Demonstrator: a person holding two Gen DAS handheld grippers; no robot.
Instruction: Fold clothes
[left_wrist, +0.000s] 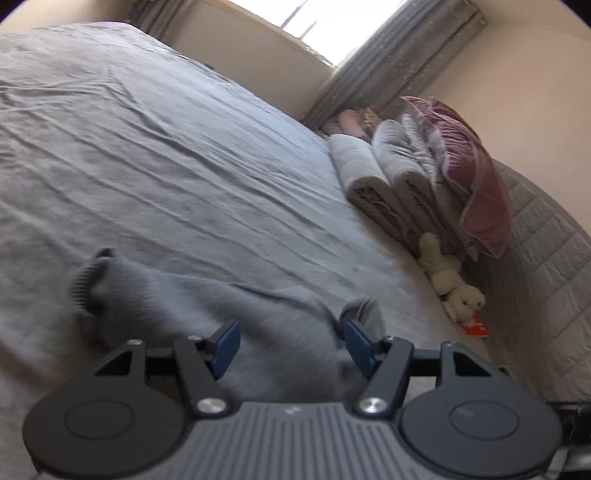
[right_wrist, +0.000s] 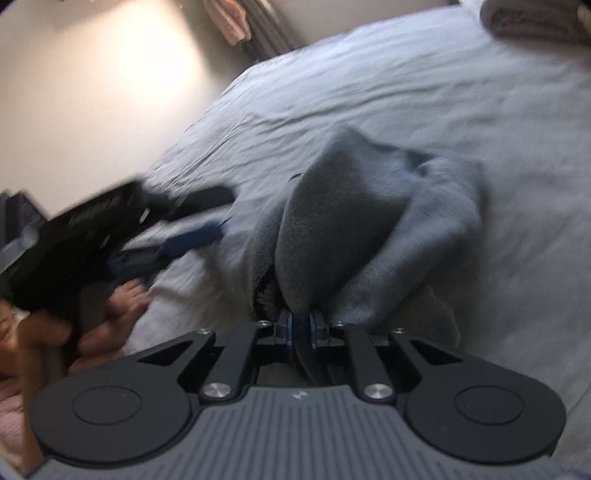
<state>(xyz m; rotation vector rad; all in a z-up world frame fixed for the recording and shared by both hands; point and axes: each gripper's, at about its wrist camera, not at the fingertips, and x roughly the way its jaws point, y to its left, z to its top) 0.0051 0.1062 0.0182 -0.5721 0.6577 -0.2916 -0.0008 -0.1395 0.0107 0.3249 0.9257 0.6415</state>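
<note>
A grey sweater (left_wrist: 236, 310) with a dark ribbed cuff (left_wrist: 86, 284) lies bunched on the grey bedsheet (left_wrist: 166, 155). My left gripper (left_wrist: 291, 345) is open, its blue pads either side of the cloth just above it. In the right wrist view my right gripper (right_wrist: 300, 334) is shut on a fold of the grey sweater (right_wrist: 369, 221), which rises bunched in front of it. The left gripper (right_wrist: 207, 214) also shows there, blurred, to the left of the garment with its fingers apart.
Folded quilts (left_wrist: 380, 177) and a pink pillow (left_wrist: 476, 177) are stacked by the headboard at the right. A white plush toy (left_wrist: 454, 288) and a red card (left_wrist: 476, 326) lie beside them. A curtain (left_wrist: 391, 55) hangs at the window. A hand (right_wrist: 110, 314) holds the left gripper.
</note>
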